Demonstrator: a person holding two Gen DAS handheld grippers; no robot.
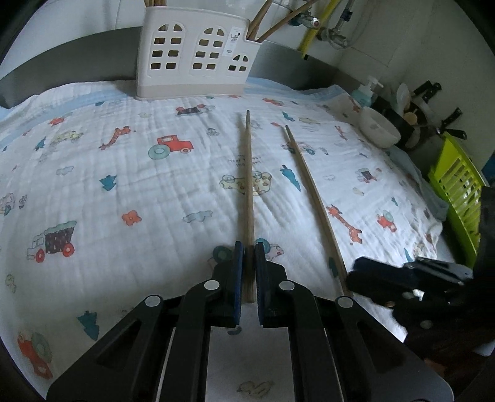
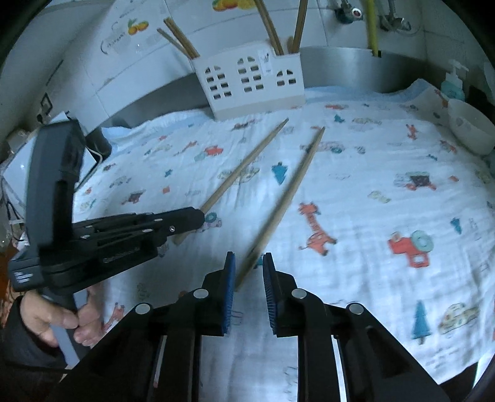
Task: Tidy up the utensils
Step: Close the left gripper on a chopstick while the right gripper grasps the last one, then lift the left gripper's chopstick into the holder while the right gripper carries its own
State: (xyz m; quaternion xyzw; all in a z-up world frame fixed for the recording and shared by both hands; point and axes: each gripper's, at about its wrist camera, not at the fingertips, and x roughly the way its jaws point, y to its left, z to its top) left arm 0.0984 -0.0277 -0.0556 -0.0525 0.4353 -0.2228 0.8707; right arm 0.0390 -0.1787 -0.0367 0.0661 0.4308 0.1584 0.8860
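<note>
Though its label unreadable, white holder (image 1: 195,58); left hand-held gripper (image 1: 249,247) clamping chopstick (image 1: 249,173), right hand-held gripper (image 2: 249,263) agape

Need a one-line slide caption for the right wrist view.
Right gripper straddles a chopstick lying on the printed cloth.

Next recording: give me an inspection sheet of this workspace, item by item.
Surface: white quilted cloth printed with cartoon vehicles and giraffes, covering the counter.
Job's things: two loose wooden chopsticks; left chopstick and right chopstick lie apart. White plastic house-shaped utensil holder at the back already holds chopsticks.
Clutter: white ceramic bowl, teal pump bottle, lime-green slatted rack.
Grippers: left tongs shut on the left chopstick's near end; right tongs straddle the right chopstick, pads not pressing.
Cables: nothing seen on the cloth.
Surroundings: tiled wall, yellow pipe.
</note>
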